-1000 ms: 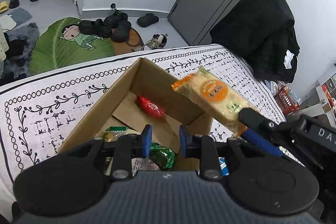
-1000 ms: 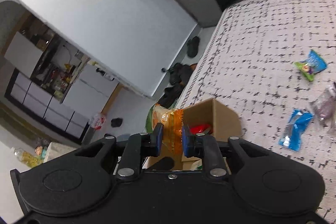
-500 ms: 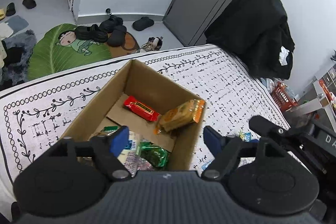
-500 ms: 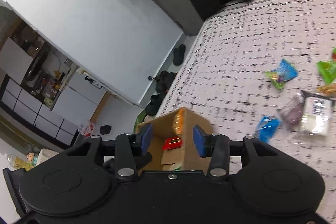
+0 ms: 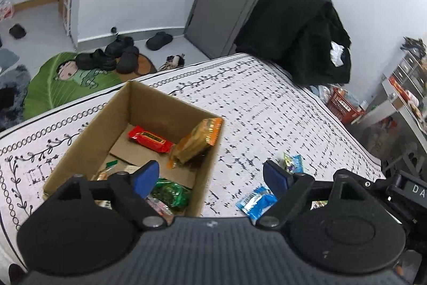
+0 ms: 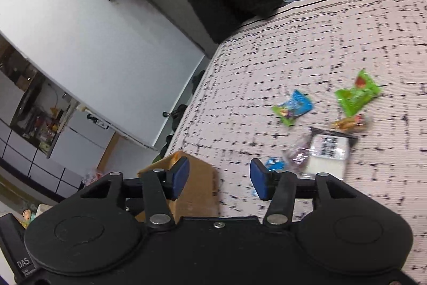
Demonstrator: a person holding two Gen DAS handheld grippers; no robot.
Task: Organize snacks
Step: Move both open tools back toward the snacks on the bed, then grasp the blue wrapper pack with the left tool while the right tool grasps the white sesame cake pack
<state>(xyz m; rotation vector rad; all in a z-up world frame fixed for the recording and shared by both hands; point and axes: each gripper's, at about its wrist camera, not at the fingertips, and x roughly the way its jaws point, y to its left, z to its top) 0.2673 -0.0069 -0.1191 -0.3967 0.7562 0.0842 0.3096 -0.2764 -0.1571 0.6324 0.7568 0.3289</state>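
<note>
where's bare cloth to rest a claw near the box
Free: the tablecloth between the cardboard box and the black coat. Crowded: around the blue packet, green packet and white packet.

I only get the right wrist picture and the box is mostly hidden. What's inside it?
Observer: A red bar lies on the bottom of the cardboard box.
Operator: Where's the orange pack?
Observer: The orange pack leans tilted against the box's inside wall, one end poking up at the rim.
Operator: Anything green in there?
Observer: Yes, a green wrapper sits in the near corner, partly behind the left tool.
Operator: Is that tool holding something?
Observer: No, it is open, with nothing between its fingers.
</note>
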